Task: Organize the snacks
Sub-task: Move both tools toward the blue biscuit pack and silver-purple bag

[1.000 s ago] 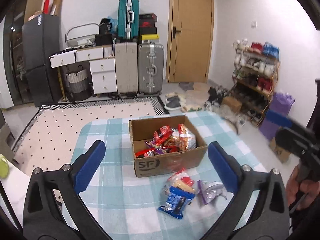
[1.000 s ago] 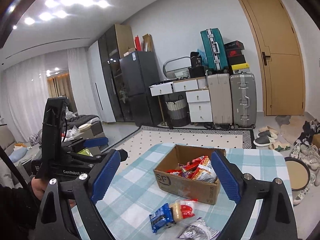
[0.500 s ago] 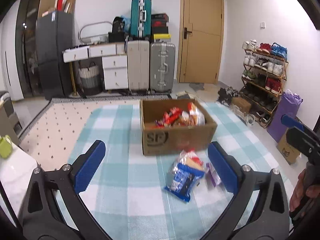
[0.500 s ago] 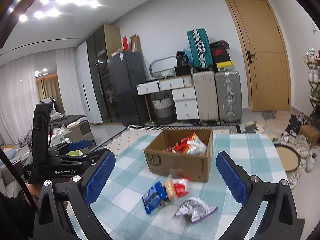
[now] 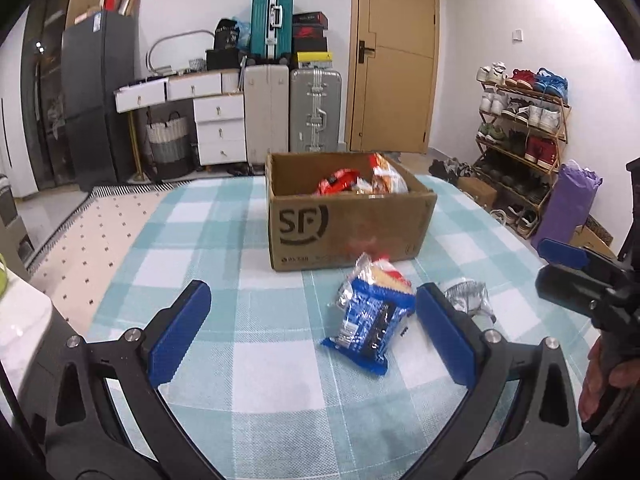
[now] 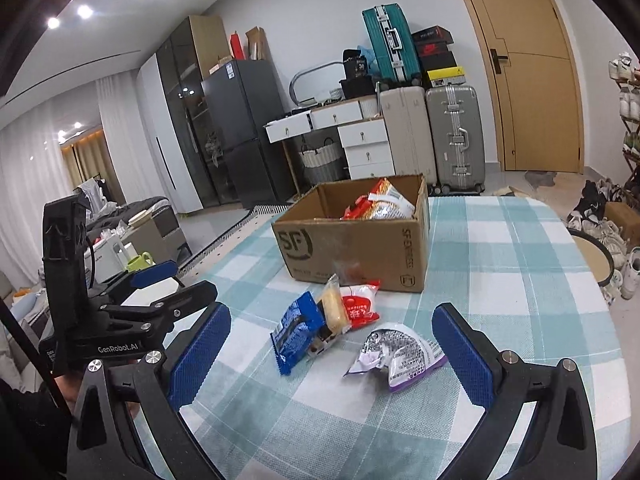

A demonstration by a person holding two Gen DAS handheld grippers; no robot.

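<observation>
- Table (image 6: 500, 240) under a teal-and-white checked cloth.
- Cardboard box (image 6: 352, 248) at 12 o'clock.
- Blue snack packet (image 6: 294, 330) centre.
- Silver packet (image 6: 394, 354) at 3 o'clock of it.

Teal hard-shell suitcase (image 5: 270, 16) atop beige suitcase (image 5: 266, 108); silver ribbed suitcase (image 5: 316, 110) beside; tan wooden door (image 5: 394, 56); wooden shoe rack (image 5: 520, 128); dark grey fridge (image 5: 96, 96)

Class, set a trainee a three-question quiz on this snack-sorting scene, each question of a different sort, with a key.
1. True or false: the cardboard box is empty.
2. Which packet lies nearest the right hand-held gripper? A) silver packet B) blue packet C) red packet
3. Fill in: both the right and the left hand-held gripper are ____.

Key: 1 false; 2 A; 3 open.
</observation>
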